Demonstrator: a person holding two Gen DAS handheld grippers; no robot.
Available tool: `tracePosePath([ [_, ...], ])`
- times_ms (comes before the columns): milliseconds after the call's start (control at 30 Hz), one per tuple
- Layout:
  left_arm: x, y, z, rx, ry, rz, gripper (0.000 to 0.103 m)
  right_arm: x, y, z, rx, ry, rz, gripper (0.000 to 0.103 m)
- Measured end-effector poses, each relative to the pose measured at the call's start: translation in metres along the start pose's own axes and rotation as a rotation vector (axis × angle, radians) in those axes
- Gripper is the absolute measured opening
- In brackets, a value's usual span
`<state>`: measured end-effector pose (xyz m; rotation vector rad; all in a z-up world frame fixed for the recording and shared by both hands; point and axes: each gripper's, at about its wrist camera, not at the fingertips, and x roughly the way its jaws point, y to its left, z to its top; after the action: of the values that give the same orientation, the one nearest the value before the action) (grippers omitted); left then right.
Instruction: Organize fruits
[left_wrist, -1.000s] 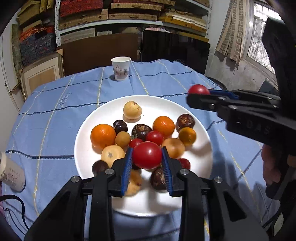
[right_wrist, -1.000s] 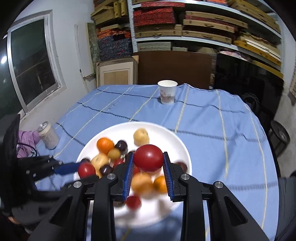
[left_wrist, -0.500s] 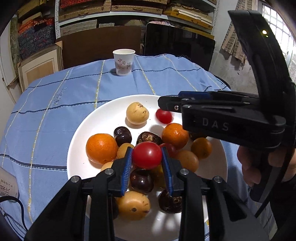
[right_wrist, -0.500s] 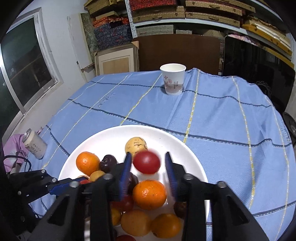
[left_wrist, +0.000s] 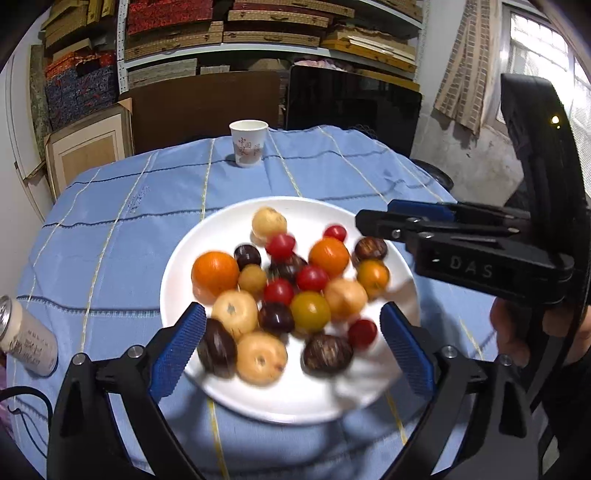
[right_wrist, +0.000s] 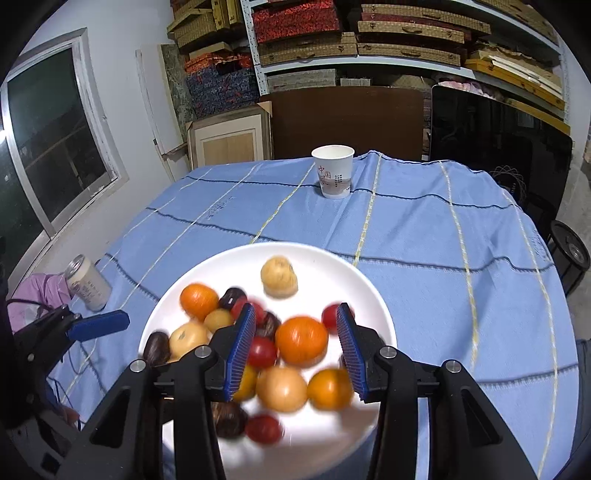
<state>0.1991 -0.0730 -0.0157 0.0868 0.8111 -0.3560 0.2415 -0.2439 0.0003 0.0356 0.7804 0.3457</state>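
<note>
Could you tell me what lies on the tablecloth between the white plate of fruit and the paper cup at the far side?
Nothing: between the white plate and the paper cup only bare blue tablecloth shows, clearest in the right wrist view.

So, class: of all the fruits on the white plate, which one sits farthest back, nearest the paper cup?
The pale yellow speckled fruit. It sits alone at the far side of the plate, toward the paper cup, apart from the clustered rest.

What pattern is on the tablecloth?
The tablecloth is light blue with dark and yellow grid lines, clearest in the right wrist view.

Fruits (left_wrist: 288, 291) on plate (left_wrist: 295, 398); cup (left_wrist: 248, 143) behind.
</note>
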Motion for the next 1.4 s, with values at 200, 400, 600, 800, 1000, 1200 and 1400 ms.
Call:
tracePosePath([
  [200, -0.036, -0.016, -0.039, 0.049, -0.001, 0.018, 0.096, -0.043, 0.016, -0.038, -0.007, 0.003, 0.008, 0.046],
  [400, -0.076, -0.022, -0.087, 0.059, 0.003, 0.090, 0.098, -0.091, 0.028, -0.091, 0.028, -0.031, -0.019, 0.072],
  [600, -0.126, -0.024, -0.130, -0.017, -0.005, 0.135, 0.098, -0.139, 0.045, -0.153, 0.056, -0.052, -0.063, 0.087],
  [800, -0.192, -0.040, -0.164, -0.061, -0.096, 0.182, 0.098, -0.197, 0.064, -0.188, 0.094, -0.126, -0.088, 0.098],
  [1000, -0.244, -0.052, -0.186, -0.094, -0.175, 0.216, 0.098, -0.249, 0.096, -0.207, 0.032, -0.191, -0.117, 0.099],
  [1200, -0.263, -0.048, -0.193, -0.141, -0.203, 0.247, 0.098, -0.266, 0.108, -0.217, 0.013, -0.210, -0.128, 0.099],
  [1400, -0.262, -0.048, -0.193, -0.139, -0.200, 0.258, 0.098, -0.264, 0.109, -0.218, 0.010, -0.206, -0.139, 0.099],
])
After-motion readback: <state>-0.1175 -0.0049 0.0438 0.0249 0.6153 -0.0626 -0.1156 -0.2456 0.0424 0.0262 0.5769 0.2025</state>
